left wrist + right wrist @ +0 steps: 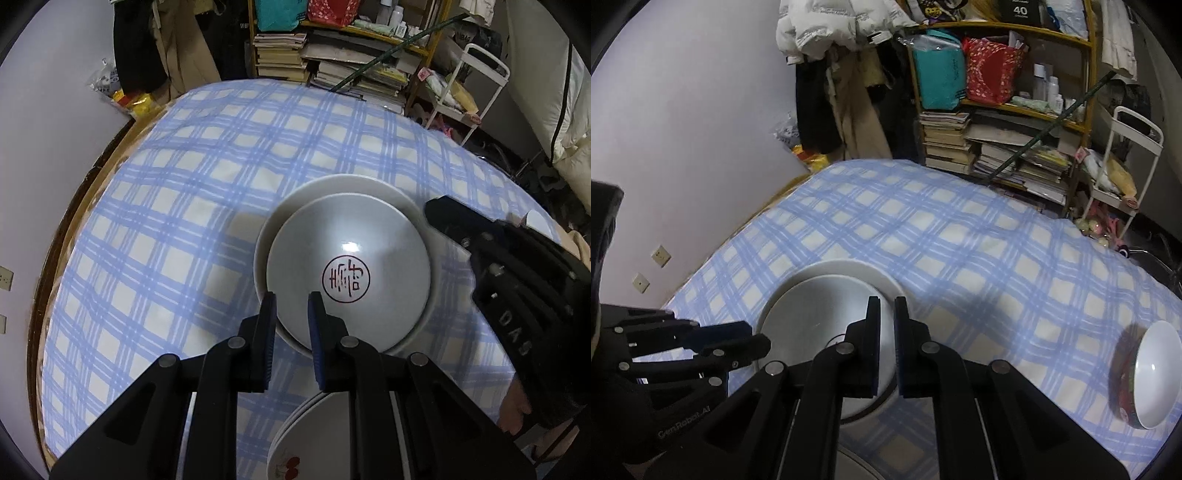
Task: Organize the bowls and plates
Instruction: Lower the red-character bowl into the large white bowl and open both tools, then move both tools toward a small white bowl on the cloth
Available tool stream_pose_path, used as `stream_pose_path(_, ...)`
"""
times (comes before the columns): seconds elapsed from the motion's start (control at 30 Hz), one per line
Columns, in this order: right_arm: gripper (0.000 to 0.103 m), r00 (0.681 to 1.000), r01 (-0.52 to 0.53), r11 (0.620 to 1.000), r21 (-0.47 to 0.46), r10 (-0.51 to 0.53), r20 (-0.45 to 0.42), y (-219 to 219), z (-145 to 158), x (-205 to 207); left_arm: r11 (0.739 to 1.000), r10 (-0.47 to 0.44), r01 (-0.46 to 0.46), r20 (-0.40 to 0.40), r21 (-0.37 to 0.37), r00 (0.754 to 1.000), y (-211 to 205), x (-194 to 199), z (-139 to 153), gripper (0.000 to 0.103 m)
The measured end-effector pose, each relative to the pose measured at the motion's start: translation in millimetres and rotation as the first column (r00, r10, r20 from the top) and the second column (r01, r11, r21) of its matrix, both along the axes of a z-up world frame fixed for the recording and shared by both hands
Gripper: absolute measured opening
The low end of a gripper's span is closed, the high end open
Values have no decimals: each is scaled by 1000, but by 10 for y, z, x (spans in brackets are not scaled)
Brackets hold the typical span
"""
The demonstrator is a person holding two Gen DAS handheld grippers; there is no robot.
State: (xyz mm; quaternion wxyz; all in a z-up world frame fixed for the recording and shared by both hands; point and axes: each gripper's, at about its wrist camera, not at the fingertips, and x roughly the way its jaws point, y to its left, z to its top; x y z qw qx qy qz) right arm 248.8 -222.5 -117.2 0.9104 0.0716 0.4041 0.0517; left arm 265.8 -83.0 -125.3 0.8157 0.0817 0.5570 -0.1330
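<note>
A grey bowl (347, 258) with a red seal mark sits nested in a larger white bowl (325, 190) on the blue checked cloth. My left gripper (292, 314) straddles the grey bowl's near rim, jaws a little apart. My right gripper (886, 332) is over the same bowls (820, 314), its jaws narrowly apart on the right rim; it also shows at the right of the left wrist view (461, 229). A stack of plates (314, 435) lies below my left gripper. A bowl with a red patterned outside (1148, 373) stands at the far right.
The table (110, 147) is covered by the blue checked cloth. Beyond it stand a bookshelf (997, 140) with stacked books, hanging clothes (842, 92) and a white cart (1123, 166). A wall is at the left.
</note>
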Motion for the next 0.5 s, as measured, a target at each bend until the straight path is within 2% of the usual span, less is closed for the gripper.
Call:
stream_pose_path(0.1, 8, 1000, 7, 1000, -11, -7, -8, -21, 7, -7, 1000, 6, -6, 6, 22, 1000, 2, 7, -11, 17)
stream_pose_path(0.37, 8, 999, 36, 999, -7, -36, 10, -162, 170, -66, 999, 38, -38, 40, 7, 998, 30, -13, 116, 19)
stream_pose_path(0.47, 10, 998, 61, 998, -17, -61, 16, -284, 278, -125, 999, 38, -38, 83, -8, 996, 4, -61, 234, 21)
stream_pose_path(0.5, 12, 998, 68, 998, -18, -68, 18, -320, 303, -142, 999, 35, -34, 98, -5, 995, -20, -79, 272, 25)
